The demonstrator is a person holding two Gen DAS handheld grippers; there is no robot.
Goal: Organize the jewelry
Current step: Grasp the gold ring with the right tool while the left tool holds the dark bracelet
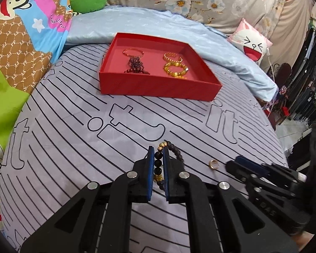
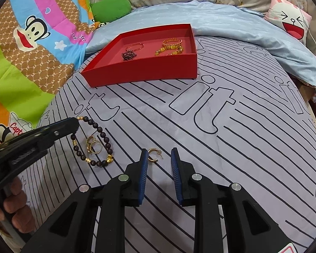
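- Clamped between the blue pads of the left gripper (image 1: 158,147) is one side of the dark bead bracelet (image 1: 159,164). The jaws are shut on only a few beads, and most of the loop trails toward the striped bedsheet (image 1: 73,147). I judge the hold thin, since round beads could roll out from between flat pads if the hand swings.
- Seen from the right wrist, the same bracelet (image 2: 101,141) hangs from the left gripper's tip (image 2: 74,124), with its lower arc apparently resting on the sheet around a cluster of gold rings (image 2: 93,145). Lifting could drag the loop across those rings and scatter them or snag one.
- Just ahead of the right gripper (image 2: 159,150) lies a small gold hoop earring (image 2: 152,155), between the fingertips and nearer the left pad. The jaws stand partly apart with nothing held. Closing from here could pinch the hoop off centre and flick it away, or press it into the soft sheet.
- From the left wrist view, a small gold ring (image 1: 213,164) lies between the two grippers, and either tool could nudge it in passing.
- Farther back, the red tray (image 1: 158,88) sits on the bed with its far edge against a blue blanket (image 1: 179,27). Inside lie a dark chain with a thin bangle (image 1: 134,61) and yellow bead bracelets (image 1: 174,67). A careless drop could tangle the dark bracelet with these, and the tray's low wall might catch a trailing loop.
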